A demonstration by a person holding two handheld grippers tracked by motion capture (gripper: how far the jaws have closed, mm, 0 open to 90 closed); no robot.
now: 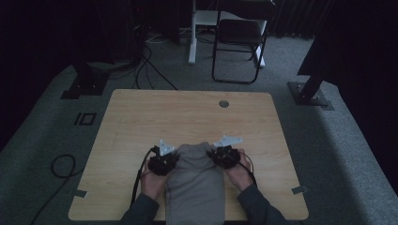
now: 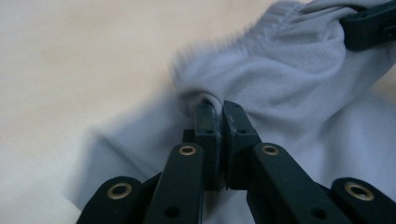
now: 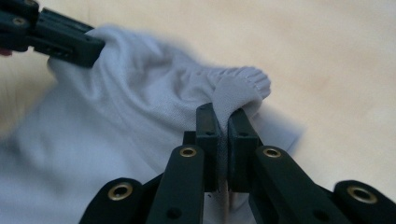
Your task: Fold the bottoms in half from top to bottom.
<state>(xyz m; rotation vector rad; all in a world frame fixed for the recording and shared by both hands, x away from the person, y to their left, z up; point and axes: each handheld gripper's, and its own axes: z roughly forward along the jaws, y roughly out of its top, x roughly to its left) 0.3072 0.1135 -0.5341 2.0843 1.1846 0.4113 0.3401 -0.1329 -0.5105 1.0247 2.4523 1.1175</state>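
One grey garment (image 1: 195, 185) with a gathered elastic band lies at the table's (image 1: 141, 117) near edge, running off it toward the person, between two hands. The left gripper (image 1: 170, 159) is pressed together on a fold of its band, and the right gripper (image 1: 217, 156) pinches the band's other side. Beyond the table stands one folding chair (image 1: 239, 35). No writing can be read.
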